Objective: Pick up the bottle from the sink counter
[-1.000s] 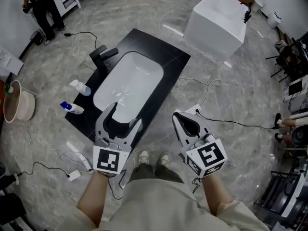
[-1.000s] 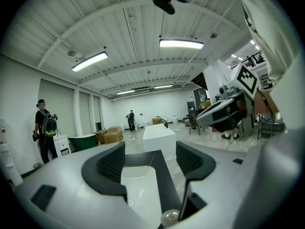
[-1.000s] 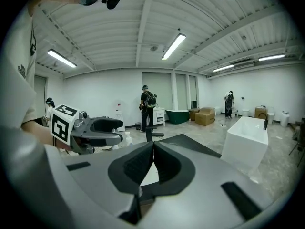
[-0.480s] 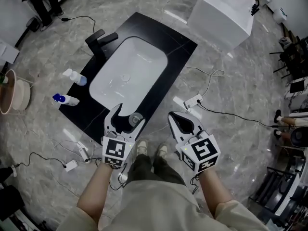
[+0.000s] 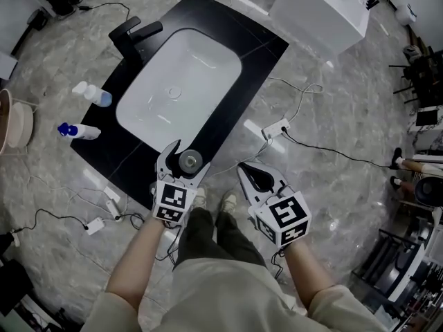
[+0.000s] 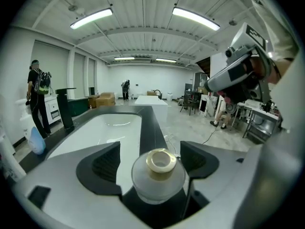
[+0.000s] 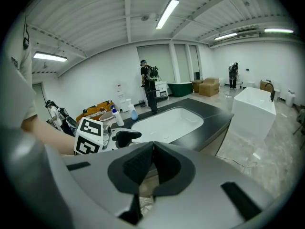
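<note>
A small round frosted bottle [image 5: 189,162] with a gold neck stands on the near edge of the black sink counter [image 5: 235,61]. My left gripper [image 5: 187,159] is open and its jaws have just been opening. The bottle [image 6: 158,174] stands upright between them with a gap on each side, no pad pressing on it. My right gripper [image 5: 253,176] is shut with nothing in it. It hangs off the counter's near right, over the floor. In the right gripper view the right gripper [image 7: 152,149] has its pads together.
A white basin [image 5: 176,81] fills the counter's middle, with a black faucet [image 5: 135,33] behind it. Two plastic bottles [image 5: 77,131] [image 5: 93,94] lie at the counter's left end. A power strip [image 5: 275,128] and cables lie on the floor; a white block [image 5: 325,5] stands beyond.
Both grippers have come down toward the counter's near edge. The left jaws now stand around the small bottle, a little wider than before. The right gripper stayed shut.
</note>
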Demonstrator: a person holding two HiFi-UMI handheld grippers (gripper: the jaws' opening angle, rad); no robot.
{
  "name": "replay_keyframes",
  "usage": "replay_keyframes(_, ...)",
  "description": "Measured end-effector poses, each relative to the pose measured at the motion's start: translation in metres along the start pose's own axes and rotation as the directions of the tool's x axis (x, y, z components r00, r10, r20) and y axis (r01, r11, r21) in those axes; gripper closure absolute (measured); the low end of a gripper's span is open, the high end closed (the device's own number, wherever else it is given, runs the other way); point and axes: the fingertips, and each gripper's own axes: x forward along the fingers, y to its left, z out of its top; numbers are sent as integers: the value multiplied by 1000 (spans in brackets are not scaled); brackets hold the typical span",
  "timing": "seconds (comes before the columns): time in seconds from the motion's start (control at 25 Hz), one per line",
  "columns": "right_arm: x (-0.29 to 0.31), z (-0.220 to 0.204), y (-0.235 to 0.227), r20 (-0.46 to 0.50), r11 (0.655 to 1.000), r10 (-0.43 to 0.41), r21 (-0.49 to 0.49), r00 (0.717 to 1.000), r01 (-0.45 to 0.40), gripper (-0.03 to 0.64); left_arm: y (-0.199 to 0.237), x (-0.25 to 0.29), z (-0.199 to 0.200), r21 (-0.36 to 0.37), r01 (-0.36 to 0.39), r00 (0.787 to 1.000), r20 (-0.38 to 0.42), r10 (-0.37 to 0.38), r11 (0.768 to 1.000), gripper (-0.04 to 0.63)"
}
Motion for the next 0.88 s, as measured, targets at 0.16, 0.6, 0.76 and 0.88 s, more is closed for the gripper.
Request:
replay_keyframes(0.16, 5, -17, -3, -29, 1000, -1, 3, 1000, 1, 620, -6, 12, -18, -22, 24, 1000, -16, -25, 999, 225)
replay_keyframes(0.6, 6, -37, -3, -54, 1000, 1, 3, 999, -1, 620, -9, 28, -47, -2, 13, 996, -83, -13, 1000, 250)
replay_keyframes(0.76, 5, -41, -1, -60, 1000, 3, 3, 998, -3, 620, -8, 27, -49, 5, 12, 996, -83, -12, 1000, 256)
replay_keyframes(0.88, 2, -41, 0, -54, 1000, 1, 3, 999, -1, 620, -9, 24, -46, 1, 35, 996, -78, -35, 999, 258)
